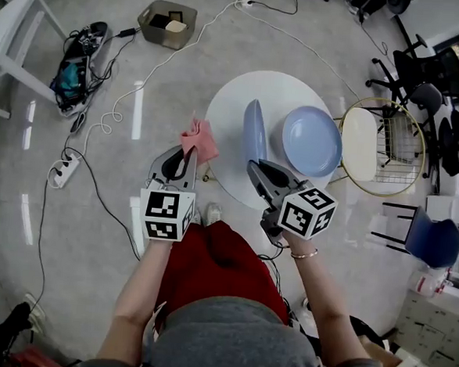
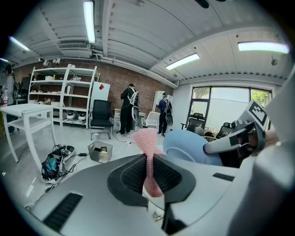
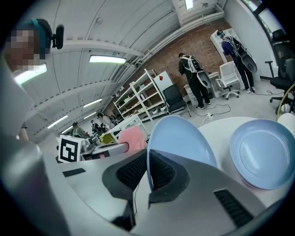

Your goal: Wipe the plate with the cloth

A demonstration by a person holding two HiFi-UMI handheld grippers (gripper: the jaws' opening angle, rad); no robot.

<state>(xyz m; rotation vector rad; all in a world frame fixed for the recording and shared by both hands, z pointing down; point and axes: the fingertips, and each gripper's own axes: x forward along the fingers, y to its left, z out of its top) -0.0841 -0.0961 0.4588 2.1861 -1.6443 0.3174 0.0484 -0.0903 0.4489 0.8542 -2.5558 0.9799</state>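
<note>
Overhead, the held plate (image 1: 254, 129) shows edge-on; right claw (image 1: 255, 167) covers its rim.

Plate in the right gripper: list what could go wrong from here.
The right gripper pinches the plate only at its rim, on edge; wiping pressure could lever it loose onto the table.
The left gripper holds the cloth by a thin fold; rubbing could tug it out.
The second plate lies close by; a swing might hit it.
</note>
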